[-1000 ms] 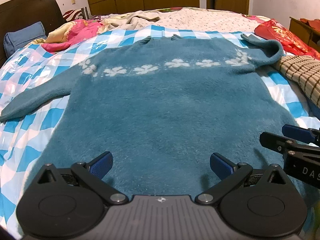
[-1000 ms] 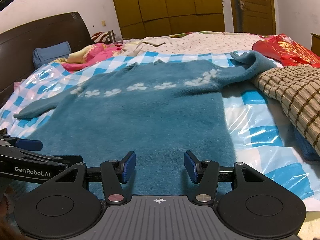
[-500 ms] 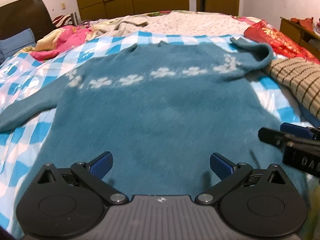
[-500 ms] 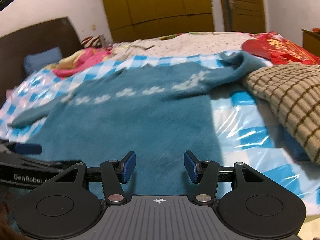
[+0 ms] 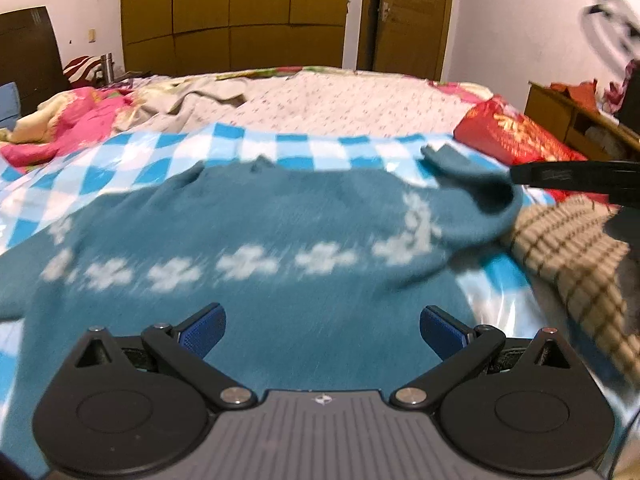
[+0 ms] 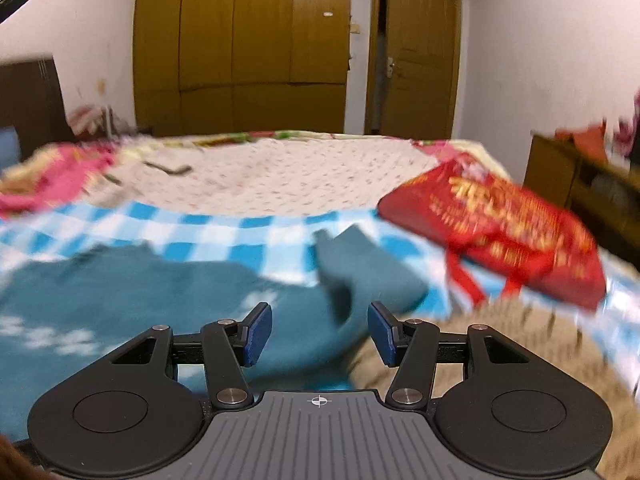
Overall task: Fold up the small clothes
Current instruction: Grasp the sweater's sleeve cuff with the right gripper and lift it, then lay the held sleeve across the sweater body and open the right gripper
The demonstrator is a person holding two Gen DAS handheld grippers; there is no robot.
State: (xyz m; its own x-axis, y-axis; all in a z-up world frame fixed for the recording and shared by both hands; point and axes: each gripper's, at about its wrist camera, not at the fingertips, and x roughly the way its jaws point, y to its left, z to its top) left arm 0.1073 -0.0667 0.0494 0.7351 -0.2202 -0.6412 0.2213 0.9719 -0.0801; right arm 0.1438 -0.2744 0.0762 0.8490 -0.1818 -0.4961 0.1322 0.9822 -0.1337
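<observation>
A teal sweater (image 5: 288,216) with a band of white flowers lies flat on a blue-and-white checked sheet (image 5: 300,144). Its right sleeve (image 5: 476,188) is folded back near the shoulder; it also shows in the right wrist view (image 6: 360,268). My left gripper (image 5: 322,330) is open and empty over the sweater's chest. My right gripper (image 6: 320,334) is open and empty, just short of the folded sleeve. Its finger shows in the left wrist view (image 5: 576,178) beside the sleeve.
A brown plaid cloth (image 5: 568,248) lies right of the sweater. A red bag (image 6: 500,224) sits behind it. Pink bedding (image 5: 64,124) is at the far left. A wooden cabinet (image 5: 576,120) stands right of the bed; wardrobe doors (image 6: 240,40) are at the back.
Both grippers have moved forward from the sweater's hem toward its chest and shoulders. The right gripper has gone to the folded right sleeve. Both stay open.
</observation>
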